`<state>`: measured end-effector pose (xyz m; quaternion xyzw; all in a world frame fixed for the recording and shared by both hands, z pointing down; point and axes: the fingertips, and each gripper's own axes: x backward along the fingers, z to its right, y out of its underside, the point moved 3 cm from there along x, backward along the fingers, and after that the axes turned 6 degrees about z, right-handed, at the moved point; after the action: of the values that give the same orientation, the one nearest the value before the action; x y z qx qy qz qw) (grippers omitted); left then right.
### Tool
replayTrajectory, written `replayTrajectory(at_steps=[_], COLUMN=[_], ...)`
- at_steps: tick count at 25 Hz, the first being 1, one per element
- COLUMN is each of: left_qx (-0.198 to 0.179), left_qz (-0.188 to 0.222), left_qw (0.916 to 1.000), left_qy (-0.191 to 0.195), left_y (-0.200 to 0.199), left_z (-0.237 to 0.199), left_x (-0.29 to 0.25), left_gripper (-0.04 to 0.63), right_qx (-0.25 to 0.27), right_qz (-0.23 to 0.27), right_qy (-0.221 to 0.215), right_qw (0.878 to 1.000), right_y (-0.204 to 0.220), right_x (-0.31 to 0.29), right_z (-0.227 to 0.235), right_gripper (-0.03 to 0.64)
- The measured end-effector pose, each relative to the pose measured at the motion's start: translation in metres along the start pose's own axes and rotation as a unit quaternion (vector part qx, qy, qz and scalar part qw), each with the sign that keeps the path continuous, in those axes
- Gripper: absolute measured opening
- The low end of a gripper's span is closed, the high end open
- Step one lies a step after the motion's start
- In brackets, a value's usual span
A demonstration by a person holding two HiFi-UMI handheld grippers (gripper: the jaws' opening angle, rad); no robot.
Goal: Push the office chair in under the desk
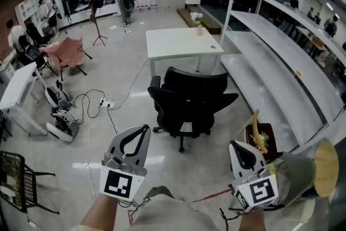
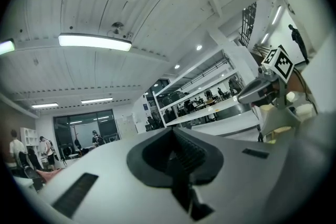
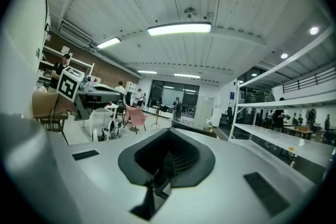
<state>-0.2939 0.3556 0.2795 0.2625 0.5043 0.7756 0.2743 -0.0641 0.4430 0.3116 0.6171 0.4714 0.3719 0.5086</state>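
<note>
A black office chair (image 1: 186, 103) stands on the floor in the head view, its back towards me, a short way out from a white desk (image 1: 181, 43) behind it. My left gripper (image 1: 144, 129) and right gripper (image 1: 234, 144) are held low, close to my body, well short of the chair and touching nothing. Both are shut and empty. The left gripper view tilts up at the ceiling over its closed jaws (image 2: 176, 136) and shows the right gripper (image 2: 262, 86) at the right. The right gripper view does the same over its jaws (image 3: 168, 139). Neither gripper view shows the chair.
White shelving (image 1: 281, 51) runs along the right. A potted plant (image 1: 260, 138) and a round wooden top (image 1: 324, 159) sit near my right gripper. Cables (image 1: 97, 100) trail over the floor at left, near a white table (image 1: 16, 89), a pink-draped chair (image 1: 67, 51) and a wire chair (image 1: 16, 176).
</note>
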Motion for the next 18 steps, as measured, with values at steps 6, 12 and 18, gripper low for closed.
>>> replayTrajectory(at_steps=[6,12,18], left_qx=[-0.027,-0.075,-0.124], left_qz=[-0.017,-0.004,-0.064], left_qw=[0.9995,0.9957,0.9865], left_qy=[0.003,0.054,0.085], left_y=[0.005,0.013,0.058], left_z=[0.01,0.021,0.024], left_x=[-0.007,-0.031,-0.073], left_gripper=[0.006,0.134,0.208], right_qx=[0.029,0.07,0.109], right_qz=[-0.039,-0.073,-0.123], right_qy=[-0.048,-0.06,-0.071], right_qw=[0.998,0.993,0.984], right_y=[0.022,0.044,0.073], right_x=[-0.001,-0.019,-0.059], right_z=[0.009,0.032,0.059], right_gripper=[0.006,0.057,0.146])
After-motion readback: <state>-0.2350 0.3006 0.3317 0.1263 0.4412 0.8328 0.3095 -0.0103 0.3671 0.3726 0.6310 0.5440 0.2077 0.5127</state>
